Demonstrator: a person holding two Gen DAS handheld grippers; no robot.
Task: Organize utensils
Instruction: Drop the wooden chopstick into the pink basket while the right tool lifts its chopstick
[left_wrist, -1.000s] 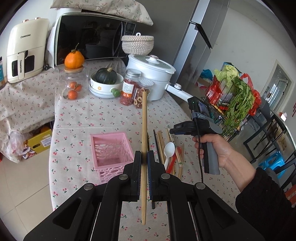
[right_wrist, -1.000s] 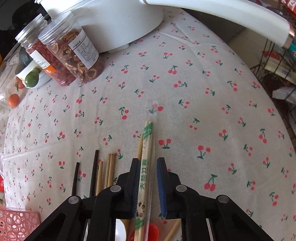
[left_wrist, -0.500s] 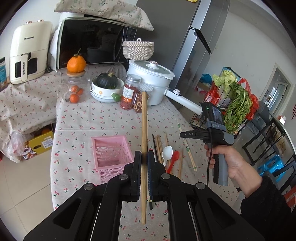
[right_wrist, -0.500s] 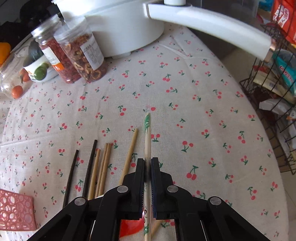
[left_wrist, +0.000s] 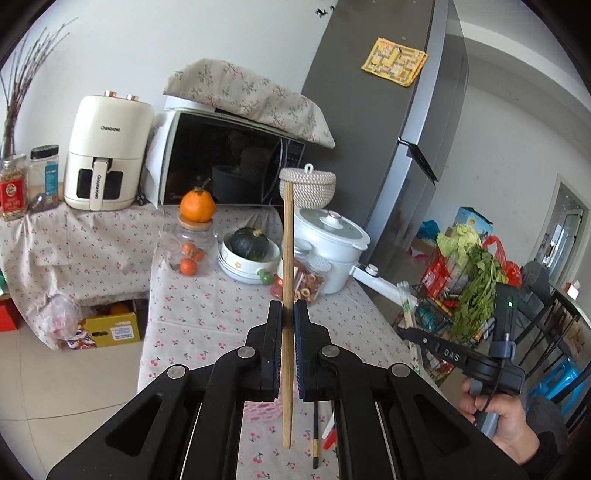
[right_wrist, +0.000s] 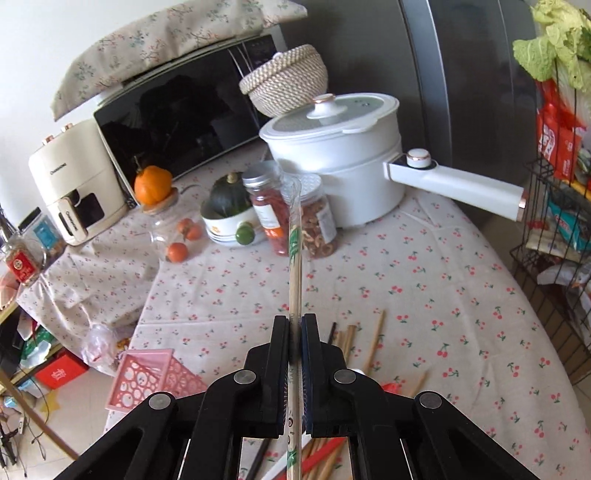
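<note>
- Chopsticks are in both grips: the left gripper (left_wrist: 288, 318) is clamped narrow on a bare wooden chopstick (left_wrist: 288, 258), and the right gripper (right_wrist: 295, 334) pinches a wrapped pair of chopsticks (right_wrist: 295, 266) in a clear sleeve with green print.
- Both are held clear of the tablecloth (right_wrist: 424, 266), pointing toward the white pot (right_wrist: 343, 162).
- Step in hand, as I judge it: carrying picked-up pieces to the pink basket (right_wrist: 147, 376), which sits left of the loose chopsticks (right_wrist: 375, 339) on the table and far nearer than the pot.
- Next move calls for swinging each stick over the basket, tipping it downward, then letting go.
- Room: bare cloth lies between the pot and the basket, so the path looks free; the jars (right_wrist: 317, 218) just in front of the pot are the nearest obstacles.
- Edges: the basket stands close to the table's left edge, so a stick dropped wide could fall to the floor.
</note>
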